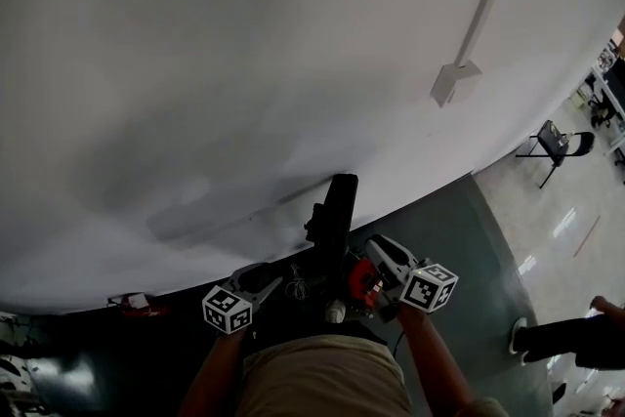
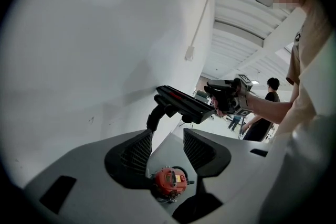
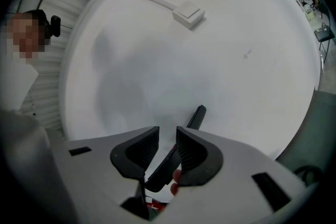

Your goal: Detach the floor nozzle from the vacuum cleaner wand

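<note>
1. The nozzle (image 1: pixel 339 210) is held up off the floor (image 1: pixel 459 249) in front of the person, close to a white wall (image 1: pixel 244 63). In the head view it stands on end, long and black.
2. In the left gripper view the nozzle (image 2: pixel 185 104) shows as a flat bar tilted in the air. A curved black neck (image 2: pixel 156 115) drops from its underside and passes behind one pad of that gripper.
3. The right gripper (image 3: pixel 167 139) has its jaws drawn close on the nozzle (image 3: pixel 198 114), whose thin edge runs through the narrow gap between the pads.
4. From the other side, the right gripper (image 2: pixel 223 96) sits at the far end of the bar, with the person's hand wrapped round it.
5. The left gripper (image 2: pixel 167 139) has its jaws well apart and clamps nothing. A red body (image 2: pixel 169 181) shows low in the gap. Whether it touches a pad cannot be told.
6. In the head view the left gripper (image 1: pixel 262 286) and right gripper (image 1: pixel 376 269) flank the foot of the nozzle, with the red body (image 1: pixel 363 283) just beside the right one.
7. A white box (image 1: pixel 454 81) hangs on the wall, and a chair (image 1: pixel 552 144) stands well apart on the pale floor
</note>
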A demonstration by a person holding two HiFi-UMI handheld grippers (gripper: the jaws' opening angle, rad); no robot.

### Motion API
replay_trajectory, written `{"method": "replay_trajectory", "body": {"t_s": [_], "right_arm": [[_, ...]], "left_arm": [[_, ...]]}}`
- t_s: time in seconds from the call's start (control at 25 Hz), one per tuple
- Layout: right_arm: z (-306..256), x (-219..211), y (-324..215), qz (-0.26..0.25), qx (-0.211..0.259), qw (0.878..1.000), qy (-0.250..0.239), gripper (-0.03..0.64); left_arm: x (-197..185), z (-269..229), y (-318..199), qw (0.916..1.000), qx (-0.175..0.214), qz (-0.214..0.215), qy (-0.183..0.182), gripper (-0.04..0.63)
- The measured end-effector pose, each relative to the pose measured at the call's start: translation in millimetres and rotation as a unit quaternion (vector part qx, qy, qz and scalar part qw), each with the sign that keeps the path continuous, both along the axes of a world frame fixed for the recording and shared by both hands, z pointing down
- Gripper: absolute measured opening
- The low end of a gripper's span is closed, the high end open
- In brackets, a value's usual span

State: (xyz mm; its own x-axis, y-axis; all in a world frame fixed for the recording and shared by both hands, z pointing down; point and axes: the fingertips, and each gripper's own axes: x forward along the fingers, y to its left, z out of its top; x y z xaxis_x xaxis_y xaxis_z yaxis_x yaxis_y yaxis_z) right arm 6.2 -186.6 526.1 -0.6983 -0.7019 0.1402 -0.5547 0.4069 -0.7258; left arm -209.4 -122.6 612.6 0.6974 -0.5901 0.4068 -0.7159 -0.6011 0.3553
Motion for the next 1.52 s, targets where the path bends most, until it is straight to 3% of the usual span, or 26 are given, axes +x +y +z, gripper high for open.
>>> {"method": "replay_trajectory", "body": {"t_s": [0.16,0.36,0.56,0.8,0.92,1.12,1.36,1.52], "right_arm": [[8,4,-3,0.006,-0.014,1.000,0.013,0.091],[15,3,-15,0.018,-0.032,0.999,0.015,0.104],[20,-4,-28,0.035,-0.048,0.998,0.023,0.147],[33,-17,-47,0.049,-0.093,0.993,0.047,0.212],[52,-29,-54,0.038,-0.130,0.989,0.057,0.244],[75,-57,-62,0.009,-0.189,0.982,0.030,0.304],[93,-70,-65,-0.002,-0.257,0.966,-0.004,0.310],[109,-84,-61,-0.035,-0.289,0.957,0.011,0.308]], "left_arm": [[11,14,-10,0.9997,-0.013,0.019,-0.002,0.186],[20,46,-44,0.9964,-0.013,0.072,-0.043,0.186],[39,75,-77,0.9864,0.032,0.144,-0.072,0.188],[60,113,-107,0.9750,0.028,0.202,-0.088,0.252],[67,139,-115,0.9702,0.009,0.221,-0.098,0.253],[83,166,-114,0.9666,-0.016,0.240,-0.089,0.253],[98,189,-120,0.9613,-0.033,0.254,-0.102,0.253],[103,202,-124,0.9587,-0.036,0.257,-0.117,0.247]]}}
